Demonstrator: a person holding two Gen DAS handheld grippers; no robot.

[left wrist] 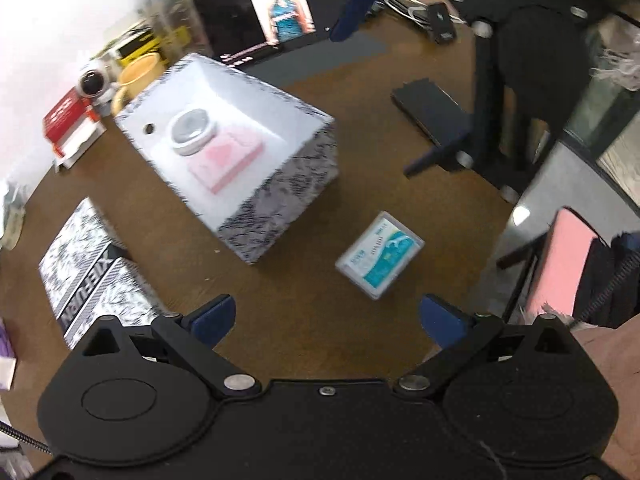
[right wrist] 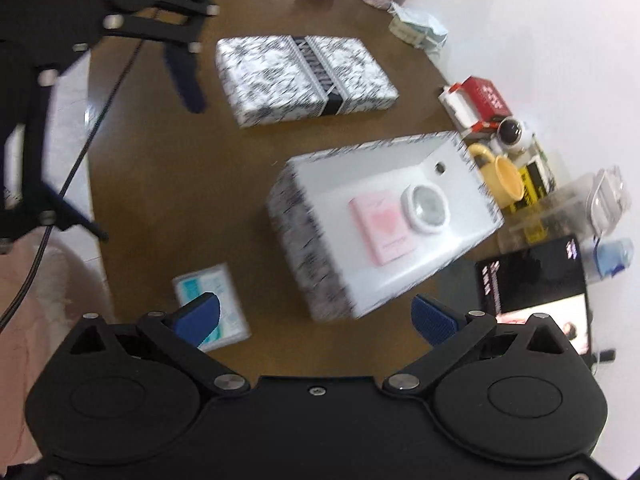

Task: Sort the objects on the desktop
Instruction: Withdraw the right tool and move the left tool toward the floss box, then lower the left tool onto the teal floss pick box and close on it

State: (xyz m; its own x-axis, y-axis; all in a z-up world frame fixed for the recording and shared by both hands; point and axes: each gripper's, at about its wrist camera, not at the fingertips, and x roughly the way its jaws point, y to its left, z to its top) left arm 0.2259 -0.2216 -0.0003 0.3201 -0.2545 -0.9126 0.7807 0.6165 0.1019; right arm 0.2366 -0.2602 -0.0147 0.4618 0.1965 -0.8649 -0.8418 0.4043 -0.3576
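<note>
- Left wrist view: the left tool [left wrist: 326, 320] hangs above the brown surface [left wrist: 280, 312], tilted down toward it, its blue fingers [left wrist: 212, 318] spread wide with nothing between them.
- Just ahead of that tool, slightly right, a small clear-cased card box [left wrist: 379, 255] with a teal label lies flat on the surface, apart from both fingers.
- Beyond it stands an open patterned box [left wrist: 236, 144] with a white inside; it holds a pink card pack [left wrist: 226, 160] and a round white tin [left wrist: 194, 132], the tin resting partly on the pack.
- Left of the tool lies the patterned lid [left wrist: 94, 276], flat and closed side up.
- Right wrist view: the right tool [right wrist: 316, 318] is also raised over the surface and angled downward, fingers spread and empty; the open box sits just ahead between their tips.
- The card box shows partly behind the right tool's left finger [right wrist: 198, 318]; I cannot tell whether they touch.
- A yellow mug [right wrist: 502, 178] stands just beside the far end of the open box.
- The left tool appears at upper left there, held high above the surface.
</note>
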